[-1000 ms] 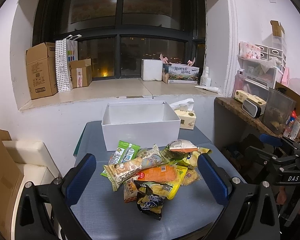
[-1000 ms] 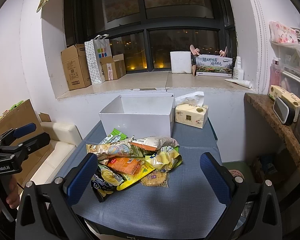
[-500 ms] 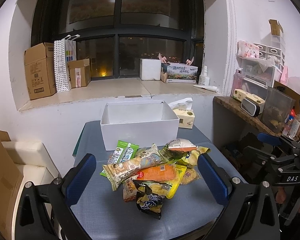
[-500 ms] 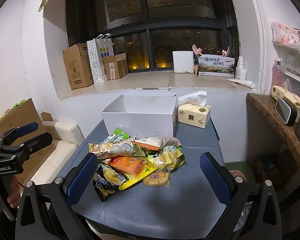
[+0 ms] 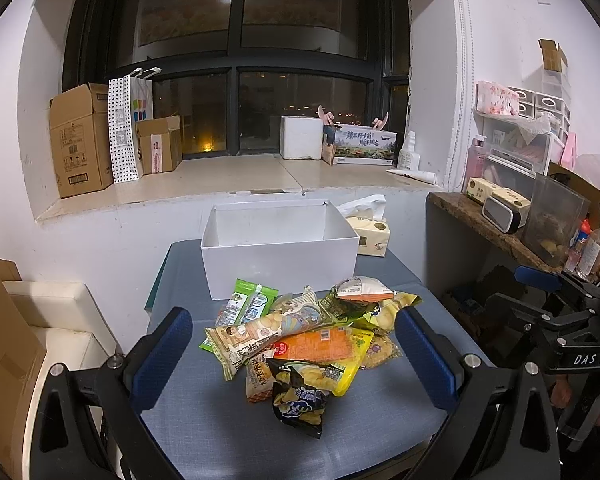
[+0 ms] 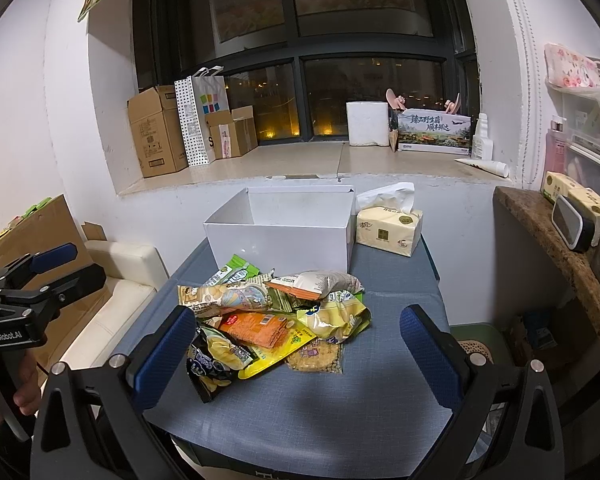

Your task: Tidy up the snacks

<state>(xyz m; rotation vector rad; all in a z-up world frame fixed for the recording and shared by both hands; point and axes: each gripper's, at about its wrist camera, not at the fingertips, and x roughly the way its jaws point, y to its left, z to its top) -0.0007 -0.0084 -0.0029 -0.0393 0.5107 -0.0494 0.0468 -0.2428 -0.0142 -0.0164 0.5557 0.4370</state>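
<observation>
Blue desk (image 5: 204, 412) | both jaws wide, empty | I'd pinch dark chip bag (image 5: 300, 398) by its edge, into white box (image 5: 280, 264)

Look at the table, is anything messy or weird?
Yes. The snack bags lie in a jumbled pile, overlapping at all angles on the blue table, while the white box behind them looks empty. Nothing seems spilled or torn.

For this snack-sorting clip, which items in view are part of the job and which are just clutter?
Job items:
- snack pile on the blue table
- white box behind it, open-topped
- left gripper and right gripper, jaws open

Just lying about:
- tissue pack beside the box
- cardboard boxes and dotted bag on the sill
</observation>
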